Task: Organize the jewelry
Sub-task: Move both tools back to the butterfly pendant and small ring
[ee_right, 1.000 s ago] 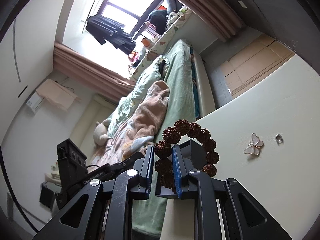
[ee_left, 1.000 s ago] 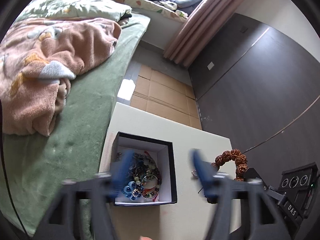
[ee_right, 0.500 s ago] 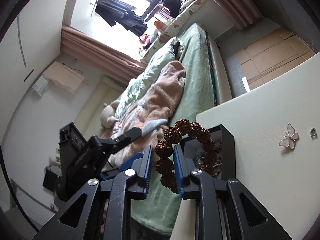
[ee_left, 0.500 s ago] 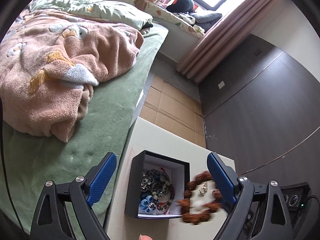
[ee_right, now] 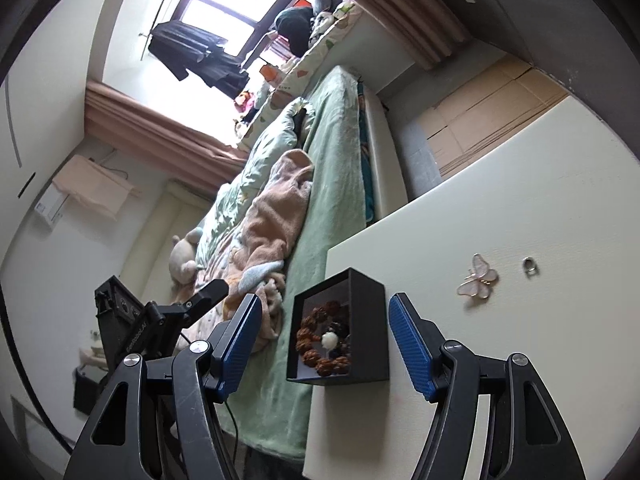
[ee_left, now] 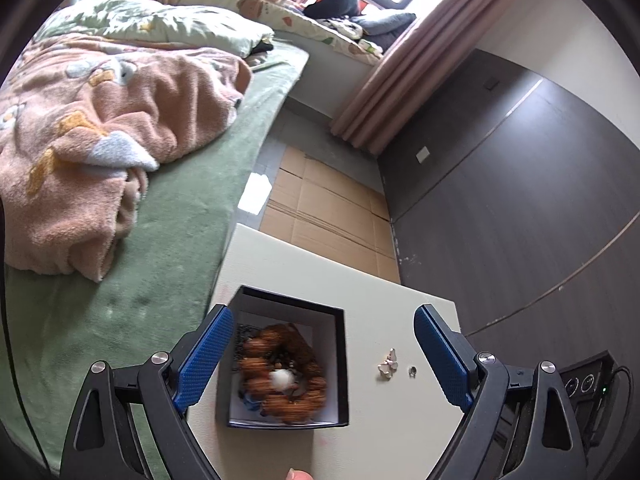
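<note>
Jaws of the right gripper [ee_right: 325,346] stand apart and have just been opening; no pad presses on anything, and the black box [ee_right: 370,312] shows in the gap beyond them. Jaws of the left gripper [ee_left: 324,356] are spread wide too, gripping nothing, with the same box [ee_left: 340,364] seen between their blue pads.

Inside the box lies the brown bead bracelet [ee_left: 286,374], slightly blurred in the left view, curled on top of other jewelry with a small white bead [ee_left: 281,379] at its middle. From the right view the bracelet [ee_right: 320,338] sits wholly within the box walls.

On the bench [ee_left: 384,304], the box stands close to the edge that faces the bed [ee_left: 168,240], near the bench's near end. Well apart from it, on bare bench toward the opposite edge, lie a butterfly ornament [ee_right: 478,278] and, just beside that, a small ring [ee_right: 530,267]; the two do not touch. The far stretch of the bench beyond the box is bare up to its far edge, past which flattened cardboard [ee_left: 332,204] covers the floor. A dark wall [ee_left: 520,200] runs along the side away from the bed.
</note>
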`<state>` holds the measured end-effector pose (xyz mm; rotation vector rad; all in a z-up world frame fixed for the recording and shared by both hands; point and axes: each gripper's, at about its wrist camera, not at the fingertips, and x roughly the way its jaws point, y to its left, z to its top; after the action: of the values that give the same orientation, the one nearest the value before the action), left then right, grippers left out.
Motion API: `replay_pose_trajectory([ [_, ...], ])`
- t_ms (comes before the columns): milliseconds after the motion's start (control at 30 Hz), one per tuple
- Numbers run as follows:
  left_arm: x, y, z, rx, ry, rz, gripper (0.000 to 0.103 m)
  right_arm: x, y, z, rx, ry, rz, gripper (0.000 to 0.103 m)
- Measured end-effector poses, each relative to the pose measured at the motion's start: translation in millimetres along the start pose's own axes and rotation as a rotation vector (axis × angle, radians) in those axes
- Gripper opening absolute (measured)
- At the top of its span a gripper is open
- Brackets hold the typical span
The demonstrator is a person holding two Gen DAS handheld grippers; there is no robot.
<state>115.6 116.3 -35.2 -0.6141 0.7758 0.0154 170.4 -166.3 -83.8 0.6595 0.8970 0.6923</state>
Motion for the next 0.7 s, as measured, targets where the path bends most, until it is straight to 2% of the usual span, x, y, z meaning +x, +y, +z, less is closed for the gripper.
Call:
replay_pose_trajectory([
  [200, 10.0, -29.8, -10.2, 0.078, 0.022, -0.033, 0.092, -35.9, -23.7, 6.7, 0.027, -0.062, -0.090, 0.067],
  [367, 23.4, -63.1, -25.2, 0.192, 0.053, -0.048, 0.092, -55.8, -48.4, 12.5, 0.091, -0.080, -0.172, 0.067],
  [467, 37.7, -82.1, -35.6, 0.255, 0.088, -0.054, 0.091, -66.0, -63.7, 14.5, 0.130, -0.084, -0.250, 0.067],
  [567, 55.9, -104.6, -47.6, 0.347, 0.123, -0.042, 0.085, -73.5, -78.1, 16.4, 0.174, -0.082, -0.296, 0.066],
  [700, 81.5, -121.0, -61.9, 0.426, 0.183, -0.021, 0.071, -81.4, -88.8, 21.0, 0.207, -0.091, -0.368, 0.066],
])
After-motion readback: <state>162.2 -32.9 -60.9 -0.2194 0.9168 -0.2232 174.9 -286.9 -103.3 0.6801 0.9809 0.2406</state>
